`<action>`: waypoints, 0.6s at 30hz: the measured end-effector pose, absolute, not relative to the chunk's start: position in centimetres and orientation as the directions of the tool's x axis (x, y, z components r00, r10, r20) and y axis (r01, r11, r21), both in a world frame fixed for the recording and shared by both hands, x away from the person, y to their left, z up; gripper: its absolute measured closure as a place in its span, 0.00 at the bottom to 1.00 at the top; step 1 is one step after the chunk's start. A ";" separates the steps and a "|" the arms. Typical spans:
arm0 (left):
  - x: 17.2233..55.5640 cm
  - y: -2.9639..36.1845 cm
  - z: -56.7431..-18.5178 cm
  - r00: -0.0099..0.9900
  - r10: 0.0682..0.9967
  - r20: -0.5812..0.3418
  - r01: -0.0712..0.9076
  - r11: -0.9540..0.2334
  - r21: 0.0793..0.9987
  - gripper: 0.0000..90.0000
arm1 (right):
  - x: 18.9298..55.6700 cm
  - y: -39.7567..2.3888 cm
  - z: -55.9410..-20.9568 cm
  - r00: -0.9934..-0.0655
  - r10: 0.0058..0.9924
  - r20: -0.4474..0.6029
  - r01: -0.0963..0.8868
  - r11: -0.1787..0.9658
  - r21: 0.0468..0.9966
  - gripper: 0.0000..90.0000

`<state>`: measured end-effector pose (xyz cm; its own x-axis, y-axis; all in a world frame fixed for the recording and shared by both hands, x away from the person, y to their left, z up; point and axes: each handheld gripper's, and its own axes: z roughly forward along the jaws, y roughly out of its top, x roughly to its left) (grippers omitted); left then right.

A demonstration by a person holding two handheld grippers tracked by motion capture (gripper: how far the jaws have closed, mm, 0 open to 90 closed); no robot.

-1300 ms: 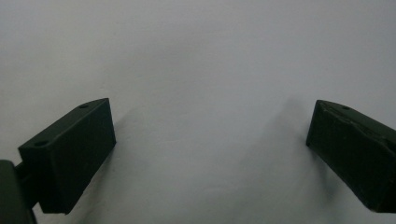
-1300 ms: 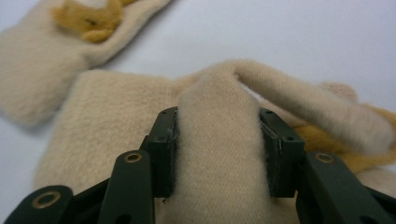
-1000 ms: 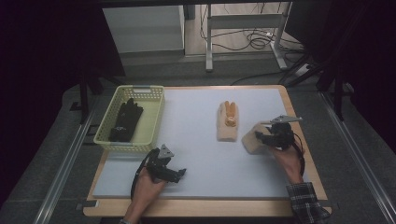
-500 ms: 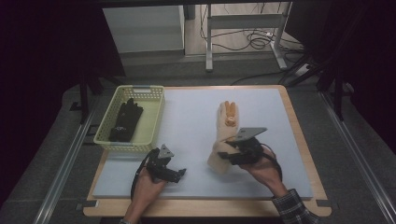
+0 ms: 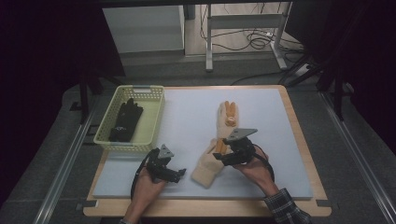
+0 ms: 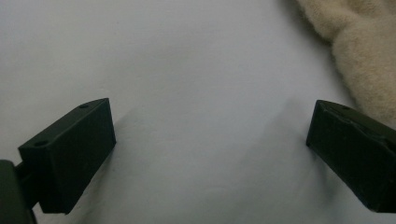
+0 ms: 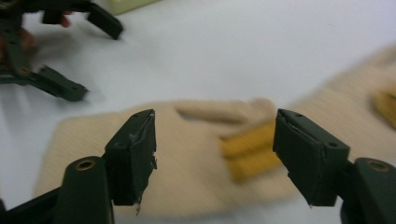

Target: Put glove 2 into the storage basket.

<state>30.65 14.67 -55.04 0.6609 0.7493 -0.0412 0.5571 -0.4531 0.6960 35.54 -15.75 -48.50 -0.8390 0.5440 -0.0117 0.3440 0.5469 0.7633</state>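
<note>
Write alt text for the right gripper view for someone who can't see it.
The right gripper, jaws open and just widened, hangs over a cream glove with orange fingertips on a white mat. The left gripper sits open at upper left.

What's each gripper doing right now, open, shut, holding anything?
Left gripper: open, empty, on the mat.
Right gripper: open, jaws just widened over the cream glove, no grip.
</note>
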 end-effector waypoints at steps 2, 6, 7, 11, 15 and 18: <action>30.7 14.7 -55.0 0.661 0.749 -0.042 0.557 -0.453 0.696 0.02 | 35.5 -16.8 -48.6 -0.816 0.577 -0.007 0.371 0.534 0.760 0.47; 30.7 14.7 -55.0 0.661 0.749 -0.041 0.557 -0.453 0.696 0.02 | 35.4 -18.3 -49.6 -0.783 0.622 0.025 0.431 0.513 0.743 0.71; 30.7 14.7 -55.0 0.661 0.749 -0.041 0.557 -0.453 0.696 0.02 | 35.3 -18.5 -49.9 -0.778 0.627 0.029 0.442 0.515 0.735 0.75; 30.7 14.7 -55.0 0.661 0.749 -0.041 0.557 -0.453 0.696 0.02 | 35.4 -18.7 -51.5 -0.759 0.651 0.028 0.475 0.524 0.707 0.82; 30.7 14.7 -55.0 0.661 0.749 -0.041 0.556 -0.453 0.696 0.02 | 36.0 -18.1 -52.6 -0.754 0.656 0.020 0.477 0.527 0.703 0.82; 30.7 14.7 -55.0 0.661 0.749 -0.042 0.557 -0.453 0.696 0.02 | 36.6 -17.2 -52.7 -0.758 0.652 0.019 0.469 0.525 0.710 0.82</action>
<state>30.65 14.67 -55.04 0.6612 0.7490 -0.0420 0.5573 -0.4529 0.6959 36.65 -17.23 -52.74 -0.7577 0.6523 0.0189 0.4694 0.5247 0.7102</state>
